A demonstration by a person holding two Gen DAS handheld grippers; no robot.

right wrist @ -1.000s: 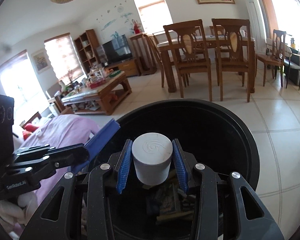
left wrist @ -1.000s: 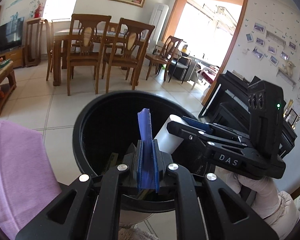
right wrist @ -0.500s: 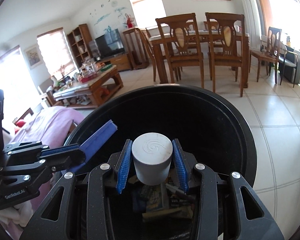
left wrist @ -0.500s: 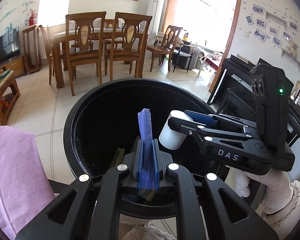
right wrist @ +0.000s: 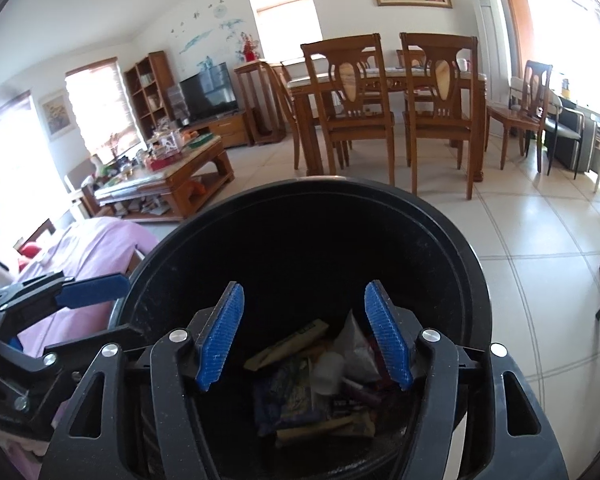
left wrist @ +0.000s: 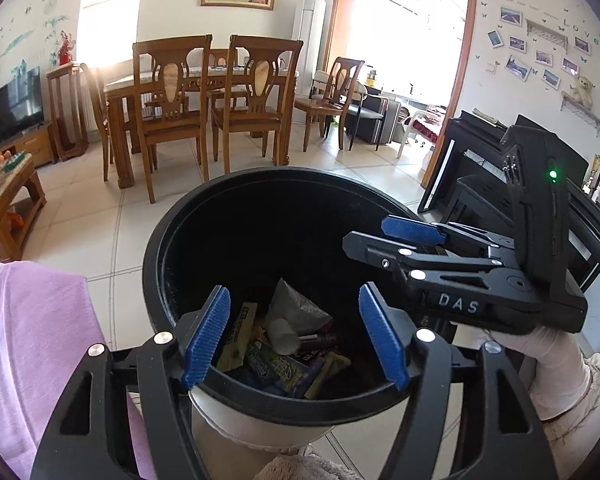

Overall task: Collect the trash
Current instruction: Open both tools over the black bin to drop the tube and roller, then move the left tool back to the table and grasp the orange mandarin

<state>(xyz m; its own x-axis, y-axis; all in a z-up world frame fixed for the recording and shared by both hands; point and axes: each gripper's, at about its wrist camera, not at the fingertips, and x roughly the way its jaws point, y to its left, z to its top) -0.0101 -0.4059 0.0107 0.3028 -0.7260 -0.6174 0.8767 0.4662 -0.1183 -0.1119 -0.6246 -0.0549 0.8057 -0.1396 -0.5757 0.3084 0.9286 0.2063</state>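
Both tongs are hanging over the mouth of the black bin point(left wrist: 236, 208), pointing down into it. The left tongs point(left wrist: 294, 336) are opening, blue pads wide apart, nothing between them. The right tongs point(right wrist: 304, 334) are opening too, also empty (seen side-on in the left view, nothing clamped there either).

The trash is lying at the bottom of the bin, straight below and ahead of both sets of tongs: a small white cup point(left wrist: 283, 335) on its side, a crumpled silver wrapper point(left wrist: 296, 304) just behind it, flat printed snack packets point(left wrist: 272, 364) under and around them. In the right view the pile is sitting between the pads but well below them, untouched.

Handling guess: all of it is looking light. The cup is probably thin and crushable, best taken across its wall with a gentle squeeze. Wrappers are soft and slick, likely to slide off the pads unless pinched at a folded edge or crumpled corner.

A pink cloth point(left wrist: 24, 344) is showing left of the left tongs; a gloved hand point(left wrist: 556, 364) is holding the right tool.
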